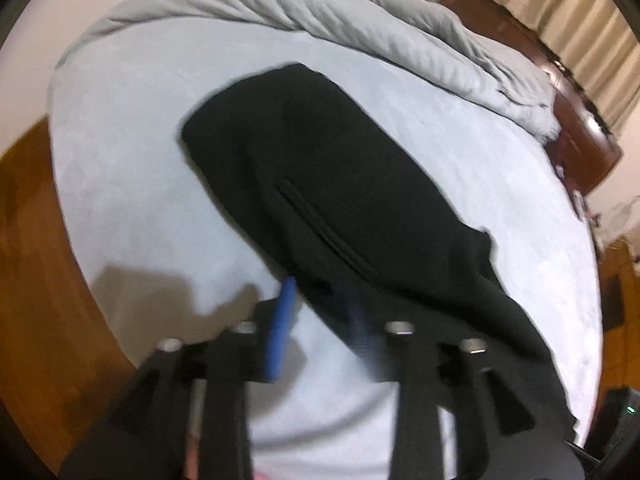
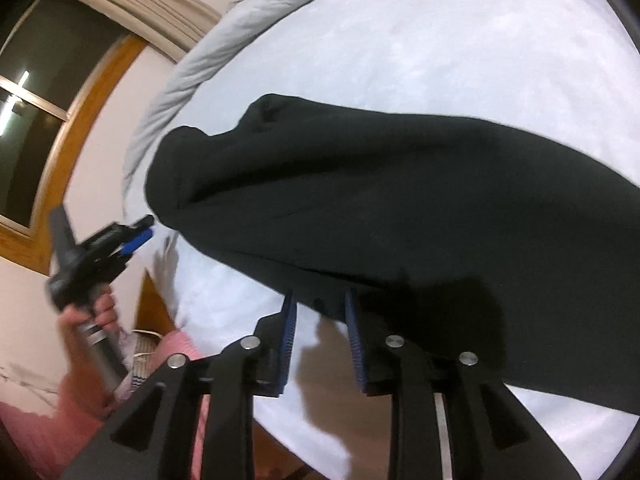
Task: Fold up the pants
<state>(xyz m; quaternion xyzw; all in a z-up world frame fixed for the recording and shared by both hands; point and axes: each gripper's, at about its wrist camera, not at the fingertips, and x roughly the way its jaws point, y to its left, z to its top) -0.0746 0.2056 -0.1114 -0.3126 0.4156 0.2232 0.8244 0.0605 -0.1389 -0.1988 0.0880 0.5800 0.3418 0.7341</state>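
Pale blue bedding covered the bed, a grey duvet bunched along its far side and wood floor beyond the near edge.

The right gripper hung low over the near edge, its blue pads apart with nothing pressed between them; the pants' near hem lay just ahead of the tips, partly in the gap but loose. The left gripper was blurred, its pads also parted and bare over open sheet, the cloth's edge just beyond and to the right of the tips. The right view showed that gripper held in a hand, apart from the pants' left end.

The pants lay flat on the bed, already doubled into one long black band. Their long axis ran from each gripper's near side away across the bed. Judged from this, the right gripper was the nearer, with an edge almost inside its jaws; the left would have to come in sideways first.
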